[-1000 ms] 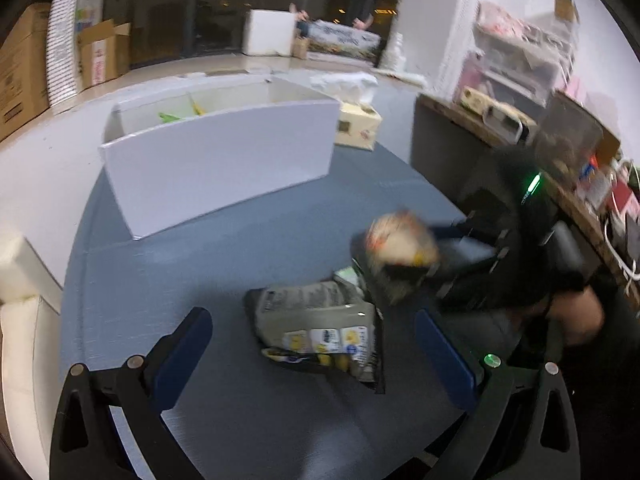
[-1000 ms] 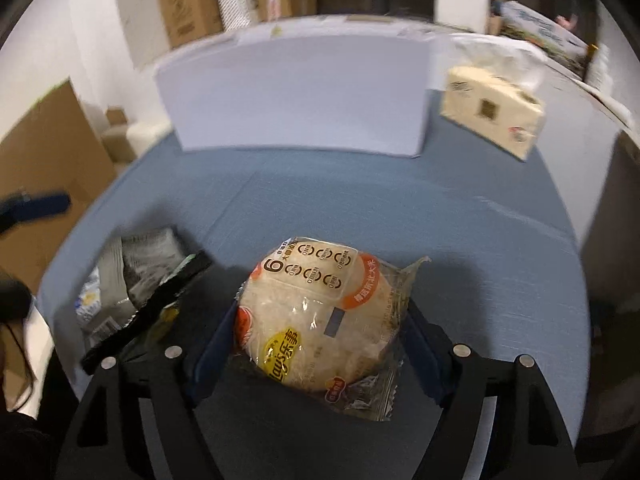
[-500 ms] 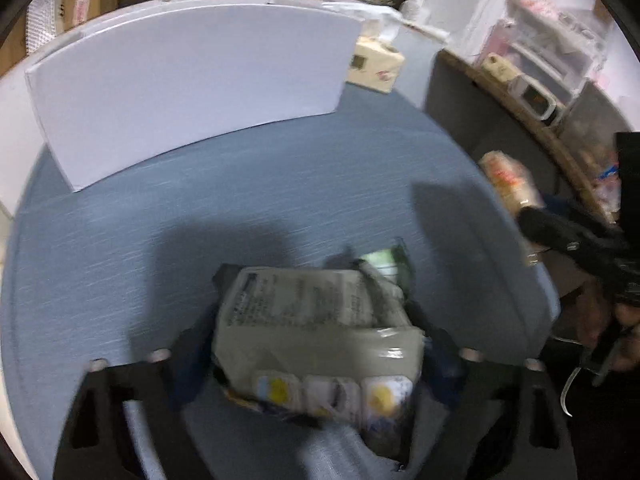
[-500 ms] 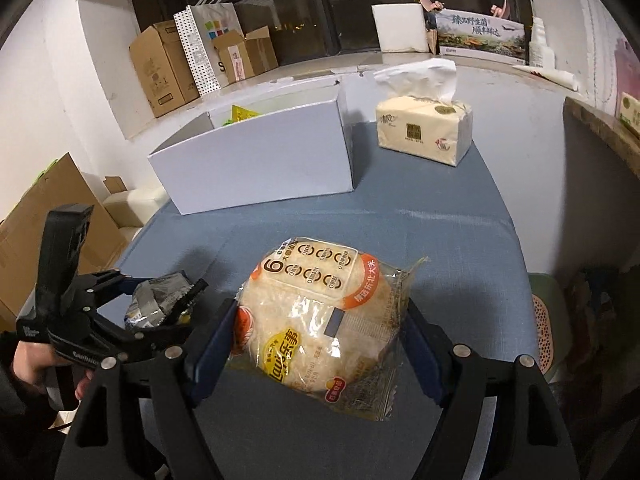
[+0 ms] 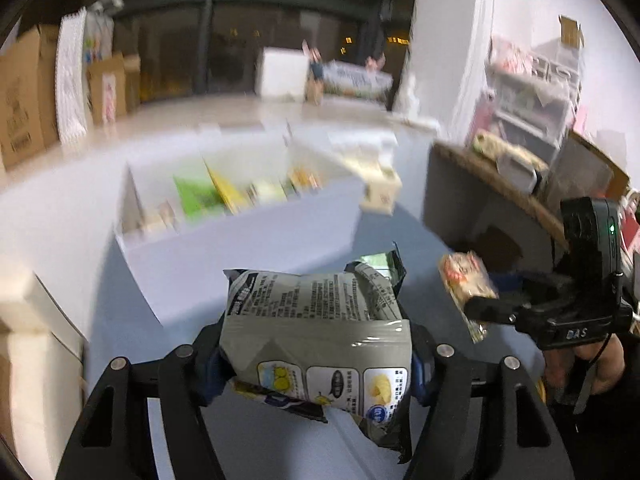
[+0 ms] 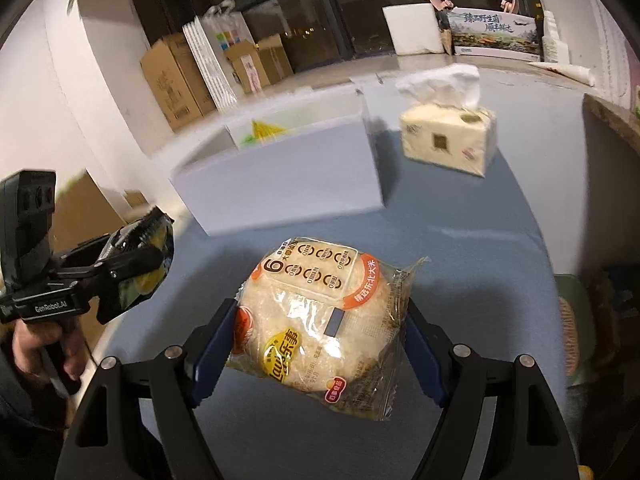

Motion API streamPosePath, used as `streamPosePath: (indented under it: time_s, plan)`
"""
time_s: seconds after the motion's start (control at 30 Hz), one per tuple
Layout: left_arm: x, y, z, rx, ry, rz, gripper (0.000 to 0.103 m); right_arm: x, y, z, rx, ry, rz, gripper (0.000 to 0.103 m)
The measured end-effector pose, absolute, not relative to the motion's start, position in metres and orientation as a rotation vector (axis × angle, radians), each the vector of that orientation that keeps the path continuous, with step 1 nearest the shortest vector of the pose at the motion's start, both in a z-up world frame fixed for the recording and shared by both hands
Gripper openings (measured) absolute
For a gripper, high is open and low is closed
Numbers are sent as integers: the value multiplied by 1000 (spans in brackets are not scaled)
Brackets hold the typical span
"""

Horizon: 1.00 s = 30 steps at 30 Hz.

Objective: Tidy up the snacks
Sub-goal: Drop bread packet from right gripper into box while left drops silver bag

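Grey snack bag (image 5: 316,332) sits clamped in left gripper (image 5: 316,364), jaws just closed on it, lifted off blue table (image 6: 460,248). Right gripper (image 6: 320,344) grips rice-cake pack (image 6: 320,320). White box (image 6: 280,176) ahead, open-topped; tissue pack (image 6: 448,140) right.

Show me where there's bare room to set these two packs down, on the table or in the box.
Bare blue table lies between the white box, the tissue pack and both grippers. In the box, the left and middle are crowded with snacks; its right end looks emptier, though blurred.
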<state>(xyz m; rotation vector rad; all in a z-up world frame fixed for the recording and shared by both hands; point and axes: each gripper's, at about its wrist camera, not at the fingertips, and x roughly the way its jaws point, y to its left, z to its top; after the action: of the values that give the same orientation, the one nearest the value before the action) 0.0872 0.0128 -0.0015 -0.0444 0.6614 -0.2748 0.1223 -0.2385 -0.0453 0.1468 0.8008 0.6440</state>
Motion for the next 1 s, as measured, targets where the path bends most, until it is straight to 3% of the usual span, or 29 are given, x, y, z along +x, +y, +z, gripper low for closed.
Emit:
streamPosePath:
  time_s: [0.27,0.5,0.6,0.63,0.7,1.0]
  plan:
    - [156,57,58,-43,545,-155,73,198,-181,26,104,680,702,82]
    - [224,76,53,-62,546,-93,74,289,-140,39,84,700,665,82]
    - [243,79,43,-67,562,-52,88,321,-129,32,91,737,660,87]
    - [250,82,38,-81,585,-37,103,329,-125,29,70,763,643,94]
    - [259,89,30,-126,629,-10,103,342,-123,24,58,796,585,103]
    - [239,103,24,-135,576,103,103,332,-126,17,-38,731,488,103]
